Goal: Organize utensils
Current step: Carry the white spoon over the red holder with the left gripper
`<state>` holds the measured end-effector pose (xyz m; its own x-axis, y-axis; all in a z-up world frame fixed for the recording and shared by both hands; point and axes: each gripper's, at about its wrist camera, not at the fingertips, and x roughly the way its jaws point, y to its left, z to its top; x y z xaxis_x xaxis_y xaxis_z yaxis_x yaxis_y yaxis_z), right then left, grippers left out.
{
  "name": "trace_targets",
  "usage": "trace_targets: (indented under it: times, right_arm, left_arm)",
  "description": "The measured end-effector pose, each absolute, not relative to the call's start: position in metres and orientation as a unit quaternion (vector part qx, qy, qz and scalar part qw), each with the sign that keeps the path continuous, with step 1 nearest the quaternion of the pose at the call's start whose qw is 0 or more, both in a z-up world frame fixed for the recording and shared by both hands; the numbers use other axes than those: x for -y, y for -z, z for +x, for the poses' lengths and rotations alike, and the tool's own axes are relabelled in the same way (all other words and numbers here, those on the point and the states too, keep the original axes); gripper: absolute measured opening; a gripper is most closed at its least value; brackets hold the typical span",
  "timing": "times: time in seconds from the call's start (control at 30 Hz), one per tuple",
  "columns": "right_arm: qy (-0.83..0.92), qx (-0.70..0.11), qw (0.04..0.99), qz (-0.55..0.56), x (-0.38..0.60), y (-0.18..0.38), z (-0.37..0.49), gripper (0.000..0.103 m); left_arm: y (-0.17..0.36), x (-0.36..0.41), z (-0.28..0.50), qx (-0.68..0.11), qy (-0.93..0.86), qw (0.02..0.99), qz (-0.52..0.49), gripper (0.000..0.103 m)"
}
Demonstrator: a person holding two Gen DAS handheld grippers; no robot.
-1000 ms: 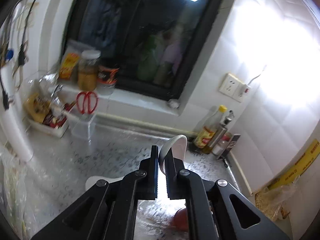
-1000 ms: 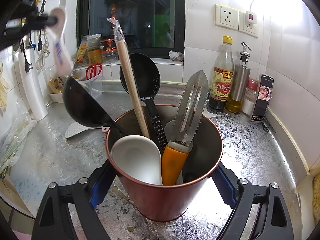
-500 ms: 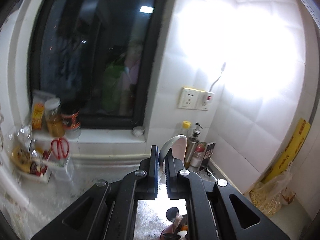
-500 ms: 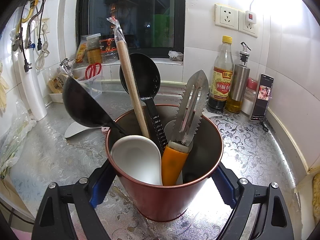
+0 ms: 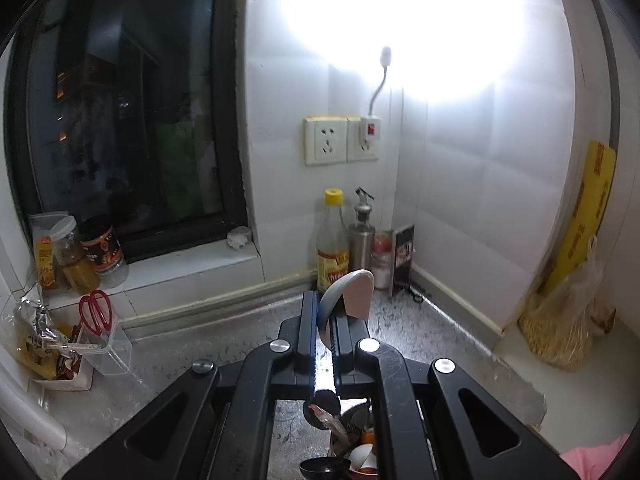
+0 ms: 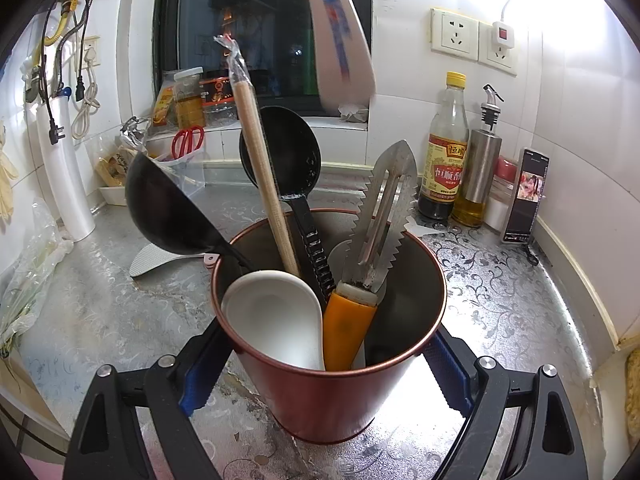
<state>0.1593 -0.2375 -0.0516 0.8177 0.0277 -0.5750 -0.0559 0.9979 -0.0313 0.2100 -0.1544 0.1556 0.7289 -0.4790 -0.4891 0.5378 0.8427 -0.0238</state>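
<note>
Right gripper (image 6: 320, 364) jaws clamped on the red utensil cup (image 6: 332, 400) at 6 o'clock on the counter (image 6: 500, 300), cup holding white spoon (image 6: 276, 316), orange-handled scaler (image 6: 380, 216), two black ladles and a wooden stick. Left gripper (image 5: 326, 316) jaws nearly closed, pinching a white spatula (image 5: 352, 292) by its handle, held in the air above the cup at 12 o'clock; vinegar bottle (image 6: 446, 152) and oil dispenser (image 6: 480, 164) farther back at 2 o'clock by the wall

Left wrist looks down from high over counter (image 5: 420, 332) toward corner; right wrist sits low, close behind cup (image 6: 328, 392). Both catch bottle (image 5: 333, 248), socket (image 6: 454, 34).
</note>
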Motion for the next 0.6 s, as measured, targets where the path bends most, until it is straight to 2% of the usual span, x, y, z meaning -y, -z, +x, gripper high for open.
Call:
trace_targets:
  times: [0.6]
  right_arm:
    - [-0.024, -0.301, 0.953, -0.025, 0.237, 0.051, 0.161, 0.091]
  left_arm:
    - [-0.112, 0.175, 0.210, -0.294, 0.270, 0.910, 0.113, 0.006]
